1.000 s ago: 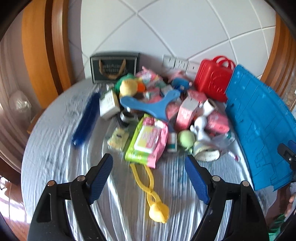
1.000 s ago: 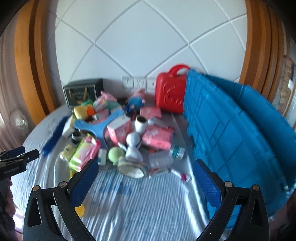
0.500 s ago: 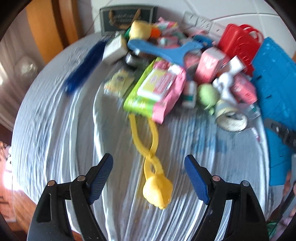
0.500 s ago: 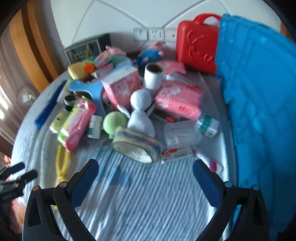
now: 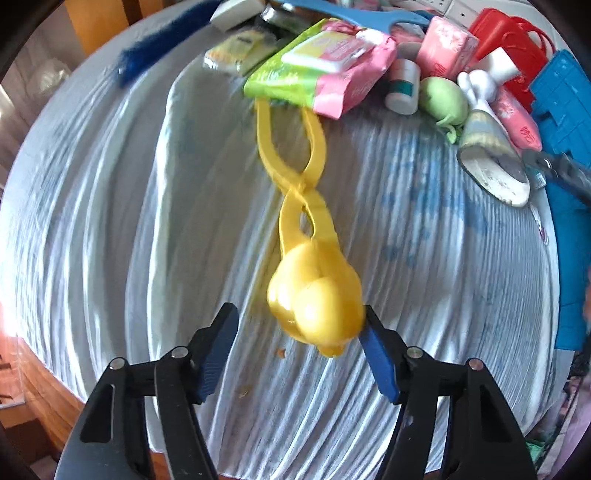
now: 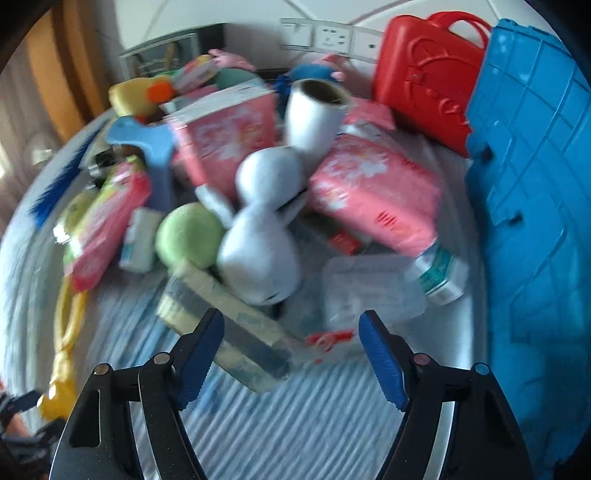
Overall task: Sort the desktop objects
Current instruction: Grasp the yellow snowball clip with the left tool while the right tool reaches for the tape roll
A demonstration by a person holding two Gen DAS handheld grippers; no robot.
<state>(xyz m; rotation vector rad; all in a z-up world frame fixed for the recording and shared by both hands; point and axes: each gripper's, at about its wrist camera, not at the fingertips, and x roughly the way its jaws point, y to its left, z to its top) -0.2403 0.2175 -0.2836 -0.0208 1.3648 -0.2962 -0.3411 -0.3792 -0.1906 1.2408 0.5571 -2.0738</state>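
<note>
Both grippers lower than before, jaws closing, left gripper [image 5: 299, 332] around yellow tongs [image 5: 314, 295].

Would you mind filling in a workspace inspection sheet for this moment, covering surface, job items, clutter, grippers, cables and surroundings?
Surface: round table under a wrinkled pale striped cloth.
Job's things: yellow duck-headed tongs lie on the cloth, handles under a pink-green wipes pack; tape roll at the pile's near edge.
Clutter: white plush toy, green ball, red case, blue crate.
Grippers: left gripper closing around the duck head, not yet clamped; right gripper closing, nothing gripped, tape roll near its left finger.
Cables: nothing seen.
Surroundings: white panelled wall with sockets, wooden trim.
</note>
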